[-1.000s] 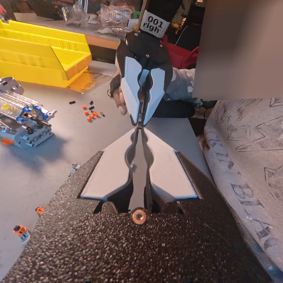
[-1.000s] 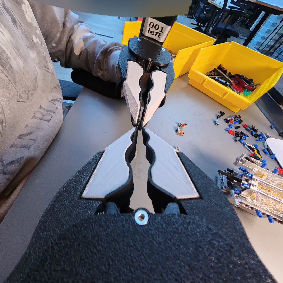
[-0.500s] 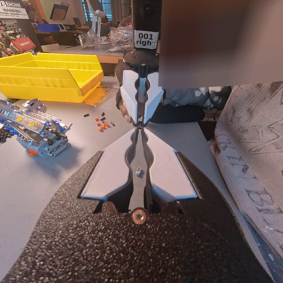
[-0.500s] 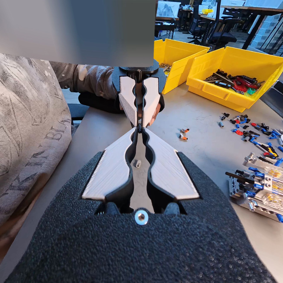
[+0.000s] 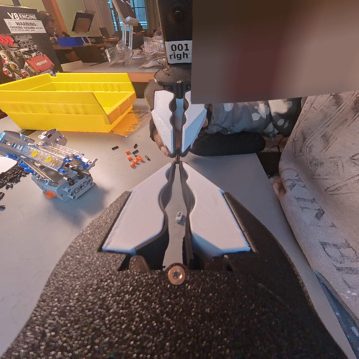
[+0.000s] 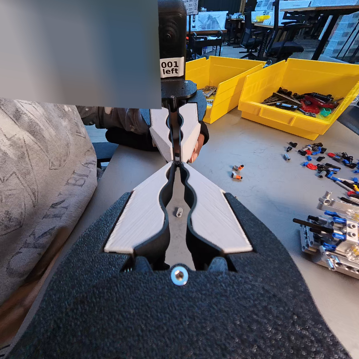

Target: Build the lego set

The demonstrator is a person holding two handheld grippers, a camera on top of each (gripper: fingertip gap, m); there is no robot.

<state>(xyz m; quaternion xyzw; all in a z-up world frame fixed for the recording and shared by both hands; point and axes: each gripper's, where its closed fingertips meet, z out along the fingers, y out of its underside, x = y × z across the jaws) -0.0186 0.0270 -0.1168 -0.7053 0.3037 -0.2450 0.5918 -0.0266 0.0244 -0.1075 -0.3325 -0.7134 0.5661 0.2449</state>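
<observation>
My left gripper (image 5: pixel 177 163) and my right gripper (image 6: pixel 177 164) meet tip to tip above the grey table (image 5: pixel 58 242). Both are shut on a small black piece (image 5: pixel 177 158) pinched between the two sets of tips; it also shows in the right wrist view (image 6: pixel 176 160). The right gripper faces me in the left wrist view (image 5: pixel 177 154), and the left gripper faces me in the right wrist view (image 6: pixel 176 158). A small grey connector (image 5: pixel 179 216) lies loose on the table under the fingers, also in the right wrist view (image 6: pixel 178 211).
A grey and blue brick-built model (image 5: pixel 48 167) (image 6: pixel 334 233) sits on the table. Small orange parts (image 5: pixel 135 159), two grey-orange pieces (image 6: pixel 238 172) and loose parts (image 6: pixel 326 159) lie about. Yellow bins (image 5: pixel 68 103) (image 6: pixel 303 93) stand behind. A person's sleeve (image 5: pixel 242 120) and torso border the table edge.
Both grippers have stayed shut and tip to tip while tilting up toward level. The small grey connector has come into view on the table under the fingers.
</observation>
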